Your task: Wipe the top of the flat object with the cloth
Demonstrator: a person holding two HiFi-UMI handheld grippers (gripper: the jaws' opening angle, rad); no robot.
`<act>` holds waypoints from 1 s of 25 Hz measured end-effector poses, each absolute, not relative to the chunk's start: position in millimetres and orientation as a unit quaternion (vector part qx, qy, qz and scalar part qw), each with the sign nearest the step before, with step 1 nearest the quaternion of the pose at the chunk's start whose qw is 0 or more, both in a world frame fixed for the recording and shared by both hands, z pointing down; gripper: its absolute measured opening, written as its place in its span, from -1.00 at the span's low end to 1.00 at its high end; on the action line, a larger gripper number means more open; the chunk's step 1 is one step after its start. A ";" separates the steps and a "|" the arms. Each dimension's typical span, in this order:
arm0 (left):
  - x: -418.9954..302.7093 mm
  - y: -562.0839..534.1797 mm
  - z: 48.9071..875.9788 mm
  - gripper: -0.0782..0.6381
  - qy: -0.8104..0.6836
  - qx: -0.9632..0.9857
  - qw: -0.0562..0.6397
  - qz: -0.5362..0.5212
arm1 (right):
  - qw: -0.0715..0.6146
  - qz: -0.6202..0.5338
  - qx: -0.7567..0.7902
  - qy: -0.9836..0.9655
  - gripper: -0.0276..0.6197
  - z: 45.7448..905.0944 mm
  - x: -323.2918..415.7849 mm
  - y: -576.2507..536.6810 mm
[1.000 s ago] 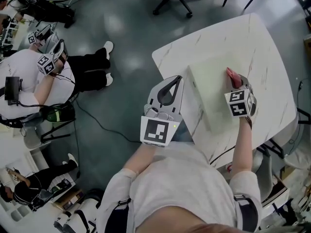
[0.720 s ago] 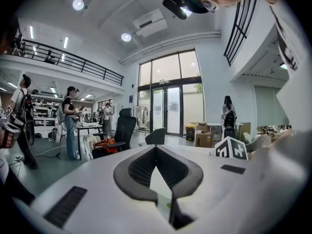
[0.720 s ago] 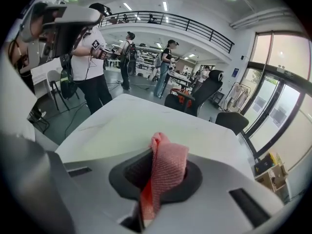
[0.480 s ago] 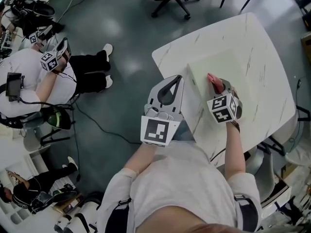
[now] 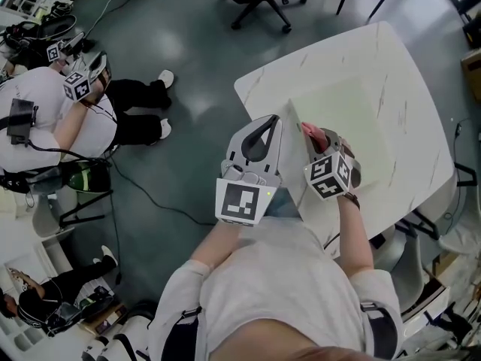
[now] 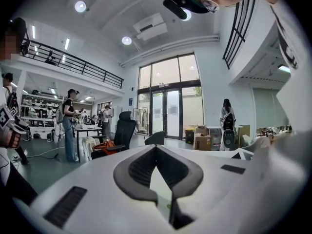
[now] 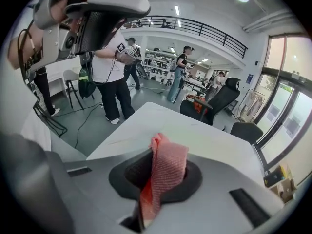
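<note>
Right gripper (image 5: 315,138) — jaws pinching one pink cloth (image 7: 165,167), one flat board (image 5: 353,107) beneath

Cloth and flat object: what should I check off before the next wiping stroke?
1. Cloth clamped in the right gripper: ok, the fingers are shut on it.
2. Cloth over the flat object: ok, it sits at the near left part of the top.
3. Cloth pressed onto the top: cannot tell, no view shows the contact.
4. Left gripper steadying the flat object: ok, its fingers are shut on a pale edge, apparently the flat object's left side.
5. Top free for a stroke: ok, the head view shows nothing but the cloth on it.
6. Flat object lying on the table: ok.
</note>
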State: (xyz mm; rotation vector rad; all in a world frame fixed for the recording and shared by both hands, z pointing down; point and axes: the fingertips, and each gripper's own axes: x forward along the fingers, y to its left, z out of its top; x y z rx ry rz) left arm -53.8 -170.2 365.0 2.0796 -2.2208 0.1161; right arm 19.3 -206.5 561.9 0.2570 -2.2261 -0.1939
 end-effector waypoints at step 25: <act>11.5 -194.1 391.6 -0.74 -0.667 0.737 0.076 0.078 | 0.433 -0.036 0.172 -0.884 -0.81 568.0 109.7 -249.6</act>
